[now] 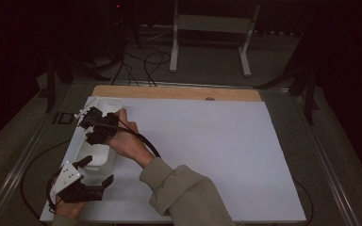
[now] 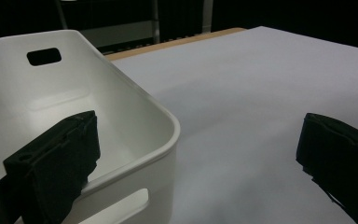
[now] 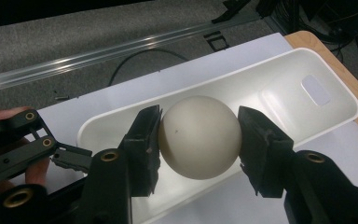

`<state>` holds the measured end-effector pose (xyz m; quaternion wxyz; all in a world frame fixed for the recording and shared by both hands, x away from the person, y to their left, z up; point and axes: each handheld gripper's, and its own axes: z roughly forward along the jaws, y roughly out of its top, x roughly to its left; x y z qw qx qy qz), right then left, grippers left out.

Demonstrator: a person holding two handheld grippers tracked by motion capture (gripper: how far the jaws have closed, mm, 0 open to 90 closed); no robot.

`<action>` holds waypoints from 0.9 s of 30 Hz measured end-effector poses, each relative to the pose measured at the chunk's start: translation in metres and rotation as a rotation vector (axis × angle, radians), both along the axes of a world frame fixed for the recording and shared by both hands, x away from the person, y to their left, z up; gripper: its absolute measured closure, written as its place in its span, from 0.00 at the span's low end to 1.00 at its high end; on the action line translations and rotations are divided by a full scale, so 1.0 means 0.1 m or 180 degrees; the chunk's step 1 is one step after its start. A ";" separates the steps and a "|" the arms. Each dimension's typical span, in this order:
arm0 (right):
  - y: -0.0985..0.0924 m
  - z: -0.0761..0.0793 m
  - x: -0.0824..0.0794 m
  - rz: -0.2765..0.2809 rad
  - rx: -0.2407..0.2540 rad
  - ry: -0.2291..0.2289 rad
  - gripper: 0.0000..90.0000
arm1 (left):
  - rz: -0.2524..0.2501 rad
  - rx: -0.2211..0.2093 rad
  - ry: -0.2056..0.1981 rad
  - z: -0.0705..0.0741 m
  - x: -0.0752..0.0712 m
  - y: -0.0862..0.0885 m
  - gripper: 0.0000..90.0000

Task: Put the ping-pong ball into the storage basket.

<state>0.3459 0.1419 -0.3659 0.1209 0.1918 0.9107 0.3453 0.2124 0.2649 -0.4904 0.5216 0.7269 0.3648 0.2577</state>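
The high view is dim overall: the surroundings beyond the table sink into near black, and only the white sheet (image 1: 207, 155) on the table returns a muted, even grey light. Shadows there are soft and faint, with no hard edges. The left gripper view is brighter on the sheet, while its background is black; the nearest jaws are soft and out of focus. The right gripper view is the best lit, with light from above leaving a gentle sheen on the pale ball (image 3: 199, 137) and the white tray (image 3: 279, 88), and slight bending toward the edges.
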 end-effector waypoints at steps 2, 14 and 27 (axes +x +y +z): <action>0.00 0.00 0.00 -0.0026 0.0007 0.0010 0.56 | 0.0001 0.0001 0.0002 0.00 0.00 0.00 0.00; 0.03 -0.04 0.02 -0.0027 0.0010 0.0049 0.56 | 0.0003 0.0000 0.0001 0.00 0.00 0.00 0.00; 0.05 -0.06 0.03 -0.0037 0.0022 0.0079 0.56 | 0.0000 -0.0002 -0.0003 0.00 0.00 0.01 0.00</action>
